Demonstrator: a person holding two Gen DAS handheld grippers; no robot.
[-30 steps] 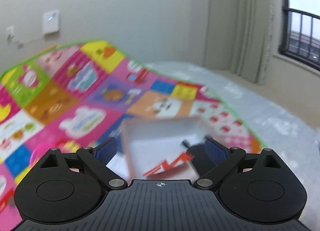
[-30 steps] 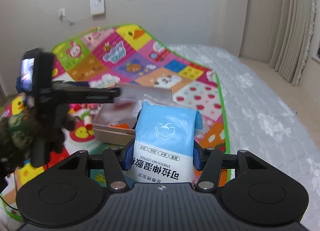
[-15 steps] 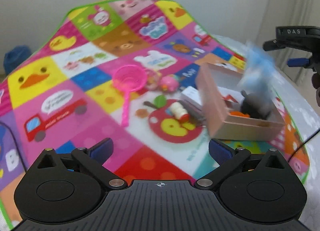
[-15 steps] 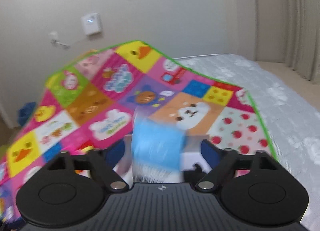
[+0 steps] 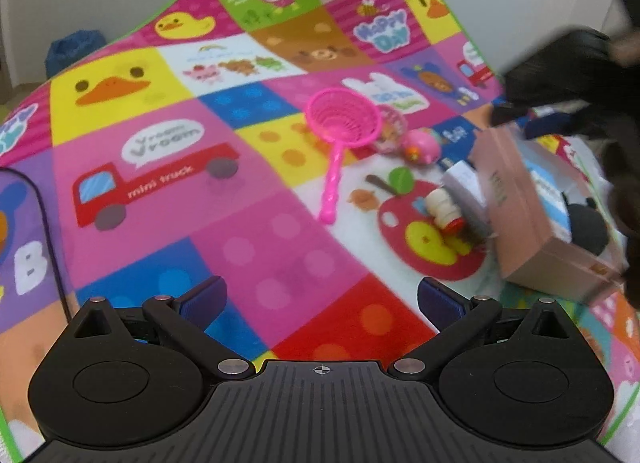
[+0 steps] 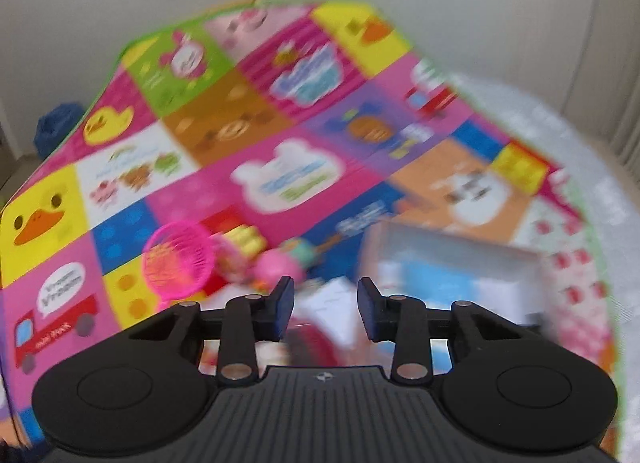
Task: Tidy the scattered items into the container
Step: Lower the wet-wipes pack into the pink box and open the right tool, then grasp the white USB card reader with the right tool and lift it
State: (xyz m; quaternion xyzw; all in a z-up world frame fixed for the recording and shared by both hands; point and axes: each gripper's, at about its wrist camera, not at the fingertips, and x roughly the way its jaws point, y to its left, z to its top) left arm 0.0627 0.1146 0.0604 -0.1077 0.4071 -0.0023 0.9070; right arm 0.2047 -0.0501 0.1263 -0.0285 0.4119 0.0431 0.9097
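The pink cardboard box (image 5: 520, 231) sits at the right of the play mat (image 5: 256, 231), with a blue wipes pack (image 5: 554, 199) and a round black item (image 5: 588, 227) inside. Left of it lie a small bottle (image 5: 444, 211), a white carton (image 5: 460, 179), a pink toy (image 5: 422, 145) and a pink toy net (image 5: 344, 119). My left gripper (image 5: 320, 299) hangs wide open over bare mat, holding nothing. My right gripper (image 6: 326, 303) has its jaws closing with nothing between them; the blurred box (image 6: 452, 259), blue pack (image 6: 436, 283) and net (image 6: 178, 263) lie beyond it.
A dark blurred shape, the other gripper and hand (image 5: 568, 75), hovers above the box. A blue bag (image 5: 72, 51) sits on the floor at the far left. Grey quilted bedding (image 6: 580, 151) borders the mat on the right. A black cable (image 5: 46, 223) crosses the mat's left edge.
The right gripper let go of the blue wipes pack, which now lies in the box, then swung left with narrower jaws. The left gripper swung left away from the box and opened fully.
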